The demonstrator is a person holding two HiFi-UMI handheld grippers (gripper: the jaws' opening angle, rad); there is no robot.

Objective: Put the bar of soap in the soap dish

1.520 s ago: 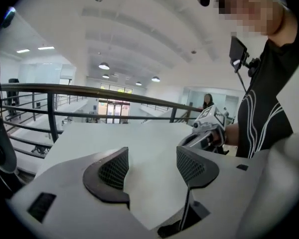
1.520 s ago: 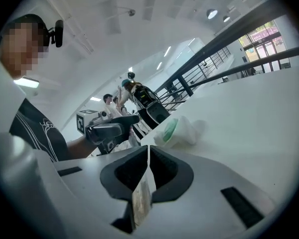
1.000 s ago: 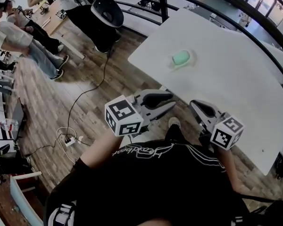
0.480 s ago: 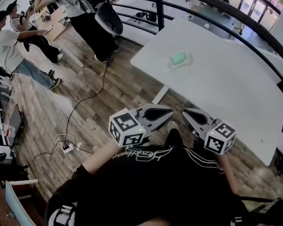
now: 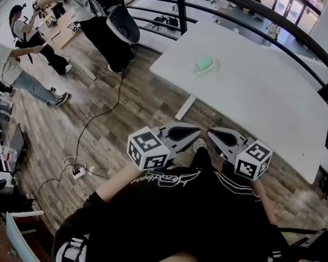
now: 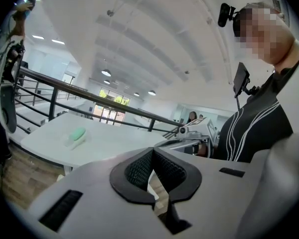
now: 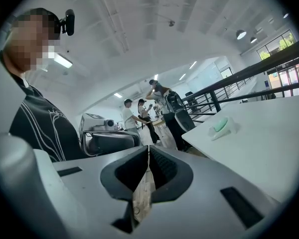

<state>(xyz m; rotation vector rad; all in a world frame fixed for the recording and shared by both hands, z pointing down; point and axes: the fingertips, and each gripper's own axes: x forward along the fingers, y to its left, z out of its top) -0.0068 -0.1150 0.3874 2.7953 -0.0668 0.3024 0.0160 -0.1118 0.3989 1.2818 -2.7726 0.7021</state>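
A green bar of soap [image 5: 204,63] lies in a clear soap dish [image 5: 209,70] near the far left corner of the white table [image 5: 262,97]. It also shows small in the left gripper view as soap [image 6: 77,133] and in the right gripper view as soap [image 7: 221,124]. Both grippers hang in front of my chest, off the table's near edge and well short of the dish. My left gripper [image 5: 194,131] is shut with nothing in it, its tips [image 6: 152,151] meeting. My right gripper [image 5: 213,133] is shut and empty as well, its tips [image 7: 148,151] together.
A dark railing [image 5: 251,7] runs behind the table. Several people [image 5: 22,42] stand at the far left on the wooden floor beside a black chair [image 5: 120,23]. A cable and power strip [image 5: 79,168] lie on the floor to my left.
Both grippers have drawn back from the table toward my body and come closer together. The table and the soap dish now lie farther off in the head view.
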